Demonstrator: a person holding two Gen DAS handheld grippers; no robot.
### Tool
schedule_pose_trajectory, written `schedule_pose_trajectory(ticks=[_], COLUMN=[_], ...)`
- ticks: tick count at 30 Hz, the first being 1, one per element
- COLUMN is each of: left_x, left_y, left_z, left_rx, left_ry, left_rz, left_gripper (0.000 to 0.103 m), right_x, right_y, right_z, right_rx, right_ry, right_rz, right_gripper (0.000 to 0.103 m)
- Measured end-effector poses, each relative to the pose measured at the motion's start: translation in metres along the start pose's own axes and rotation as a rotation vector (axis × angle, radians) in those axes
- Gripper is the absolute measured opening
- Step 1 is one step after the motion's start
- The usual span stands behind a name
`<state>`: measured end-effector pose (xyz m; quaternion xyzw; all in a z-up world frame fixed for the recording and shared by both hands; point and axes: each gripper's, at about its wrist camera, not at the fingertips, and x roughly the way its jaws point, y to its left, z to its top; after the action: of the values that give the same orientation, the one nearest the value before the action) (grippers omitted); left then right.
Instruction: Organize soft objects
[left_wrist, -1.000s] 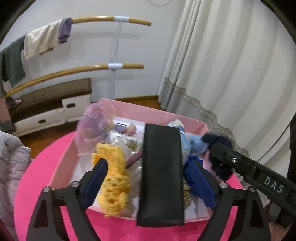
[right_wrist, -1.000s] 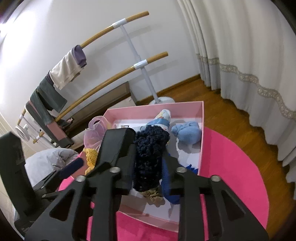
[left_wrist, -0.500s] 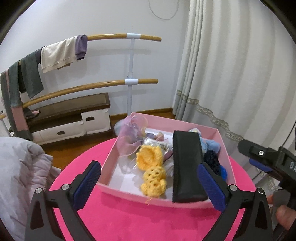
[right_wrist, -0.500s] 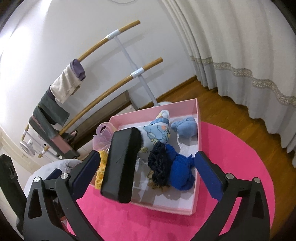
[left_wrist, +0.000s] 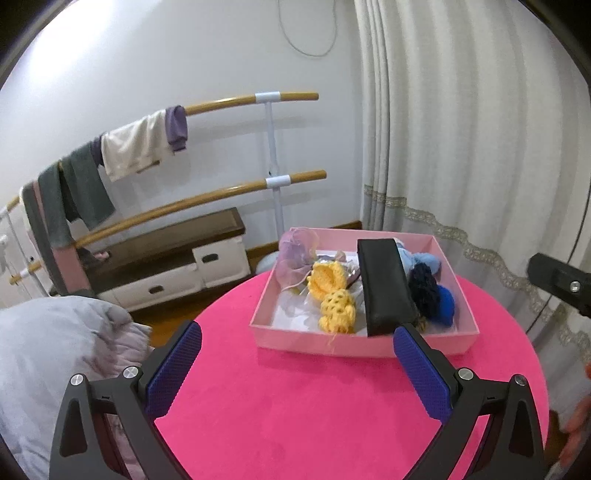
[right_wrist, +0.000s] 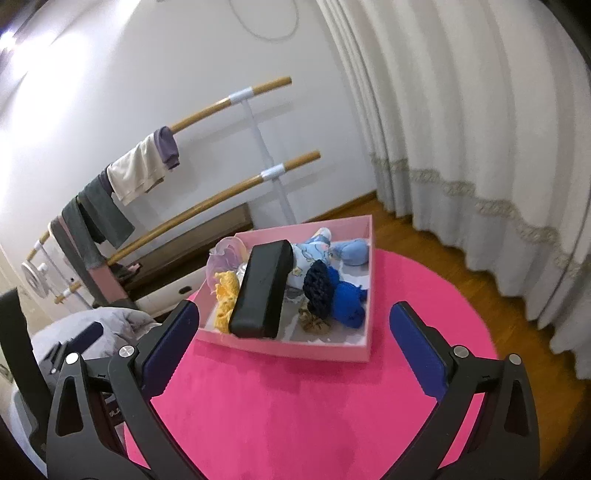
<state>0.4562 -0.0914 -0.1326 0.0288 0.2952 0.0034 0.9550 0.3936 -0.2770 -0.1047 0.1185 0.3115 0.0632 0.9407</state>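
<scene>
A pink box (left_wrist: 364, 349) (right_wrist: 291, 349) stands on the round pink table (left_wrist: 314, 413) (right_wrist: 295, 406). In it lie a black case (left_wrist: 386, 286) (right_wrist: 262, 290), yellow crochet pieces (left_wrist: 332, 295) (right_wrist: 225, 291), a navy crochet scrunchie (left_wrist: 424, 286) (right_wrist: 319, 286), a blue knitted piece (left_wrist: 447, 304) (right_wrist: 349, 302) and a pale blue soft toy (right_wrist: 314, 253). My left gripper (left_wrist: 297, 328) hangs open in front of the box, nothing between its pads. My right gripper (right_wrist: 294, 308) is open too, back from the box and holding nothing.
A purple gauze pouch (left_wrist: 295, 254) sits in the box's far left corner. A grey padded coat (left_wrist: 55, 354) lies left of the table. Behind stand a wooden rail rack (left_wrist: 229, 188) with hung clothes, a low bench (left_wrist: 166, 258) and white curtains (left_wrist: 461, 129).
The right gripper opened and let go of the navy scrunchie, which now lies in the box. Both grippers drew back from the box; the black case stays inside it.
</scene>
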Motion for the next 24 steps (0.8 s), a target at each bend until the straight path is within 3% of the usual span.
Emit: schedule_pose_trajectory(ticks=[5,15,24], left_x=[-0.045,-0.138,-0.225], left_y=[-0.001,0.012,0.035], left_z=[-0.021,-0.071,-0.111], left_rx=[0.023,-0.009,-0.038], left_ry=[-0.04,-0.073,-0.103], left_rz=[0.042,-0.019,-0.03], left_gripper=[0.103,0.103,0.103], right_x=[-0.047,-0.125,-0.179], right_y=[0.015,0.051,0.079], right_z=[-0.019,-0.073,-0.114], right_rx=[-0.026,-0.11,-0.145], right_ry=[-0.051,-0.11,-0.168], right_rz=[-0.029,-0.102,-0.147], right_gripper=[0.103,0.103,0.103])
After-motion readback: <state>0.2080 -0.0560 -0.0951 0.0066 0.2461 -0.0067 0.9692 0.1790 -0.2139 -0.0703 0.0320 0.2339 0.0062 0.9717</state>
